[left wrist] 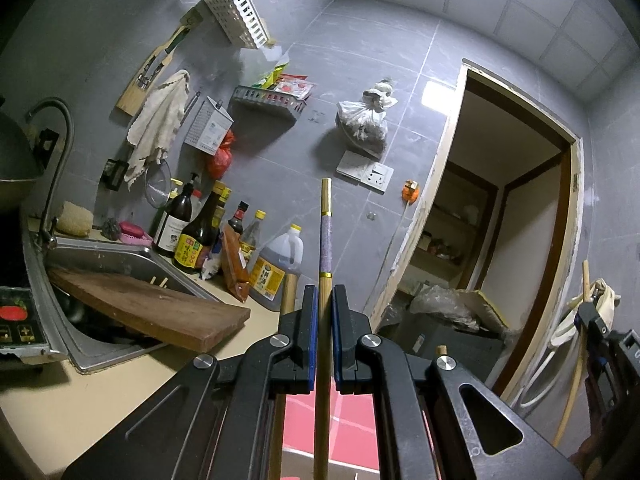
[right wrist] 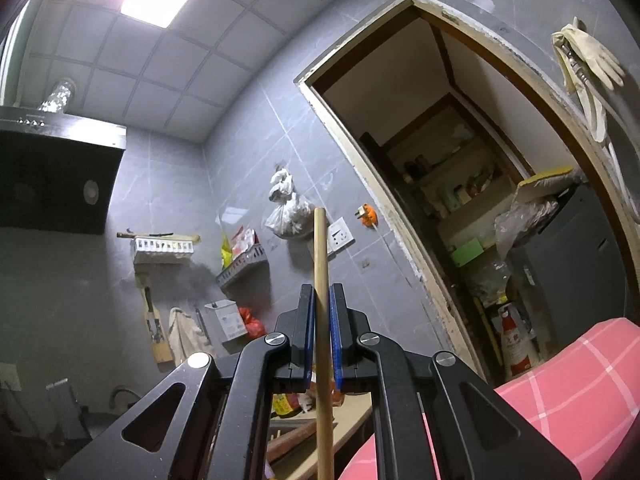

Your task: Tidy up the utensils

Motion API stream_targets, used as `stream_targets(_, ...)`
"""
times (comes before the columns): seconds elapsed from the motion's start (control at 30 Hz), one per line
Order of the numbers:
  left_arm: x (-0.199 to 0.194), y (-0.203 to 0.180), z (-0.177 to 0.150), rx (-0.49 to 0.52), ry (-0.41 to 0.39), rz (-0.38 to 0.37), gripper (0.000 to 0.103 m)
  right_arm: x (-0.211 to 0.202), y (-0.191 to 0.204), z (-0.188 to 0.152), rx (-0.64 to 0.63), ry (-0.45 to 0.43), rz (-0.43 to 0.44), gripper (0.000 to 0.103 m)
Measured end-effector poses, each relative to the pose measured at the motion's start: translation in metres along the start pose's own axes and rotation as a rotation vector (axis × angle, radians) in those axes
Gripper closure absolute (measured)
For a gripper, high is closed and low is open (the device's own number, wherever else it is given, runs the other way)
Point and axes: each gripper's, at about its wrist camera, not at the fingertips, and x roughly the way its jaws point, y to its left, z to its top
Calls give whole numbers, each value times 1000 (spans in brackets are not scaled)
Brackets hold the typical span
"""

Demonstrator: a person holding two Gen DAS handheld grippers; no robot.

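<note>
My left gripper (left wrist: 323, 294) is shut on a wooden chopstick with a purple and gold upper part (left wrist: 325, 236), which stands upright between the blue pads. My right gripper (right wrist: 321, 292) is shut on a plain wooden chopstick (right wrist: 321, 248), also upright; that gripper also shows at the right edge of the left wrist view (left wrist: 592, 316). A white slotted utensil holder (left wrist: 236, 14) hangs high on the grey tiled wall, and it shows smaller in the right wrist view (right wrist: 162, 246).
A steel sink (left wrist: 120, 256) with a wooden cutting board (left wrist: 152, 312) across it sits at left, with sauce bottles (left wrist: 200, 236) behind. A grey wall shelf (left wrist: 268, 100), hanging plastic bag (left wrist: 362, 118) and doorway (left wrist: 500, 220) are ahead. A range hood (right wrist: 56, 176) hangs at left.
</note>
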Motion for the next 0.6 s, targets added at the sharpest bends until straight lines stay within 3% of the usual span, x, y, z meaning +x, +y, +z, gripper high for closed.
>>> stream_targets(0.43,-1,4,-14,-4,31,-1,99,5,9,2,-1,18,10,97)
stream_targets(0.6,0,0,-18,29,47,-18,99,10,7,-10,-38,76,-15,97)
